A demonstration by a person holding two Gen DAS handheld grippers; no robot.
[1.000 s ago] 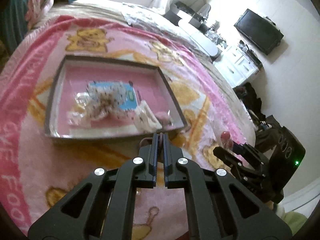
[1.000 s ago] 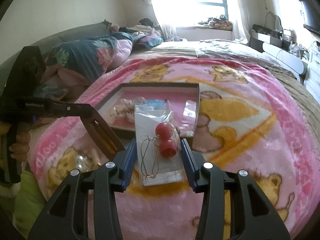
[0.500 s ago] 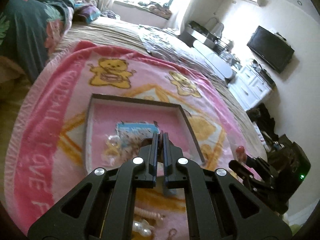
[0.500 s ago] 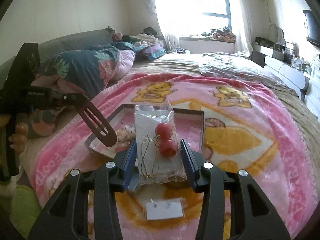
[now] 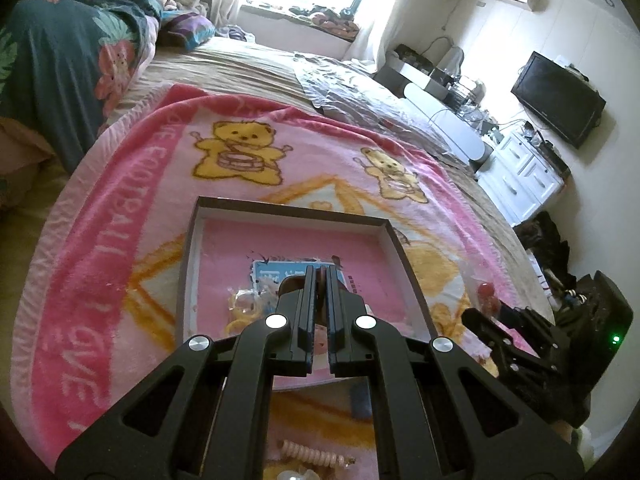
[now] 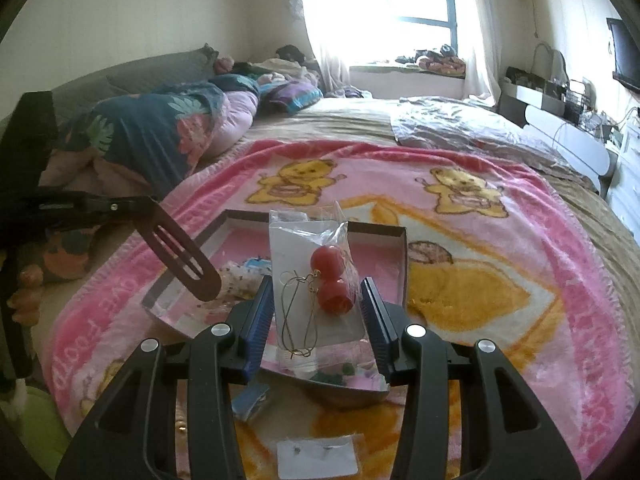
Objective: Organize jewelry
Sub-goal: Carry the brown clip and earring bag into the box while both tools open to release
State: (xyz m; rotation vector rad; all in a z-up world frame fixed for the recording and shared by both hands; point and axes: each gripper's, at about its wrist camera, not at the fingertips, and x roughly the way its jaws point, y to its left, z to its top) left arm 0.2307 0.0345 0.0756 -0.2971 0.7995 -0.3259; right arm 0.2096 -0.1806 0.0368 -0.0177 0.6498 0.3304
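My right gripper (image 6: pixel 318 300) is shut on a clear packet of red ball earrings (image 6: pixel 314 294) and holds it upright above the near end of the shallow pink tray (image 6: pixel 376 232). My left gripper (image 5: pixel 318 280) is shut on a thin brown hair clip, of which only an edge (image 5: pixel 289 285) shows there. The clip (image 6: pixel 180 260) shows fully in the right wrist view, hanging over the tray's left side. The tray (image 5: pixel 280 210) holds several jewelry packets, among them a blue card (image 5: pixel 272 276) and yellow rings (image 5: pixel 242 308).
The tray lies on a pink bear blanket (image 5: pixel 120 240) on a bed. Loose pieces lie on the blanket near me: a white earring card (image 6: pixel 316 456), a blue item (image 6: pixel 250 398), a pink spiral hair tie (image 5: pixel 312 454). Pillows are at the left; furniture stands at the right.
Both grippers have pulled back and risen, so the tray sits farther off. The earring packet stays in the right gripper. Loose items on the blanket have come into view below.
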